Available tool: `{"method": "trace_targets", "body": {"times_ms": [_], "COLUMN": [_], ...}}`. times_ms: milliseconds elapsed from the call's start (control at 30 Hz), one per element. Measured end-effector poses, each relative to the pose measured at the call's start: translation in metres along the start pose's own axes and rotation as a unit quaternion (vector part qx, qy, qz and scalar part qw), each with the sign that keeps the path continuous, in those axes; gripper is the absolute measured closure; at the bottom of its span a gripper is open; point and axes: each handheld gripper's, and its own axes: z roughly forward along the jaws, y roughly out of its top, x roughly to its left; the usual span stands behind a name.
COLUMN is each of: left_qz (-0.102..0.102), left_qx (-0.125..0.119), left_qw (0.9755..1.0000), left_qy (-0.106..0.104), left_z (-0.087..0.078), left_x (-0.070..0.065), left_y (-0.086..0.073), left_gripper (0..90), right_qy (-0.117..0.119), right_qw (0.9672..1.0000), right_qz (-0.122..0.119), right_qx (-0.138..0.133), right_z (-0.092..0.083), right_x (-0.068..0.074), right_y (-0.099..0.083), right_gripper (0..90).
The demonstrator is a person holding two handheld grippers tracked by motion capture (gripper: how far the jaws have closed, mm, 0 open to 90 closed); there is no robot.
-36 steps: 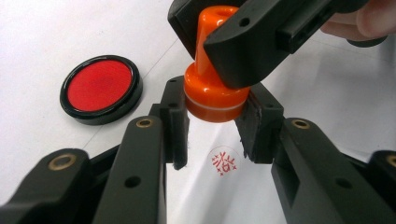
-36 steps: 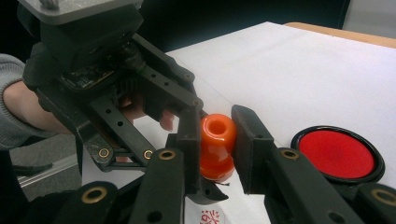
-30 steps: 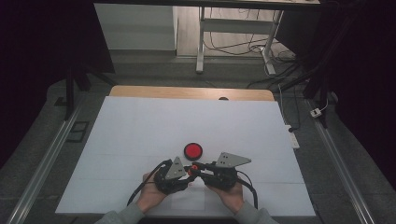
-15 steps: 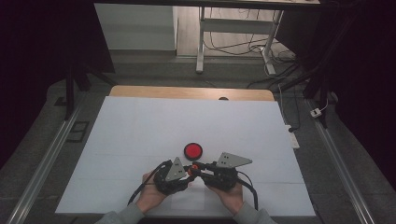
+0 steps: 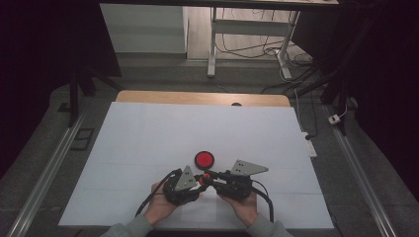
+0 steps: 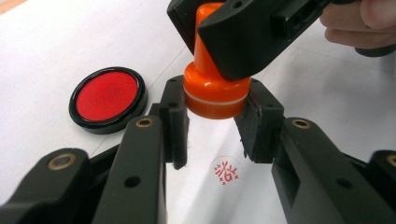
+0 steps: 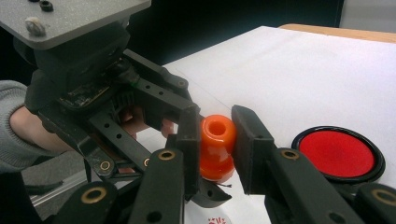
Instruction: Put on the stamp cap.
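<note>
An orange stamp (image 6: 215,91) hangs just above the white sheet (image 5: 148,143), held from both sides. My left gripper (image 6: 215,119) is shut on its wide base, one pad on each side. My right gripper (image 7: 217,135) is shut on the stamp's narrow handle from the opposite side. In the high view the two grippers meet nose to nose near the table's front edge, with the stamp (image 5: 205,176) between them. A red stamped mark (image 6: 225,170) lies on the sheet right under the stamp. The round red ink pad (image 5: 204,159) in its black case sits just beyond the grippers.
The white sheet covers most of the table; a wooden edge (image 5: 197,98) shows at the far side. Metal rails (image 5: 44,173) run along both sides of the table. A white power strip (image 5: 309,146) lies off the right edge.
</note>
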Motion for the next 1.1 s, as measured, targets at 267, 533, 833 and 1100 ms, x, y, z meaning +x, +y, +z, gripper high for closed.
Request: {"method": "trace_targets", "body": {"times_ms": [267,533,833,1100], "left_qz": [0.003,-0.011,-0.012,-0.013], "left_qx": [0.001,0.007,0.015,0.011], "left_qw": [1.0000,0.9999,0.9998,0.9998], "left_qy": [0.009,-0.002,-0.007,-0.009], "left_z": [-0.001,0.001,0.008,0.011], "left_x": [-0.003,-0.002,0.001,0.001], "left_y": [0.001,-0.001,-0.005,-0.008], "left_gripper": [65.3,65.1,64.9,64.7], "right_qy": [-0.007,-0.013,-0.015,-0.015], "right_qw": [0.9995,0.9989,0.9993,0.9993], "right_qz": [-0.030,-0.043,-0.033,-0.029], "right_qx": [-0.002,-0.011,0.008,0.017], "right_z": [-0.001,0.001,0.004,0.004], "right_x": [0.004,0.006,0.002,0.000], "right_y": [0.000,-0.007,-0.010,-0.009], "right_gripper": [73.2,73.5,73.2,73.0]}}
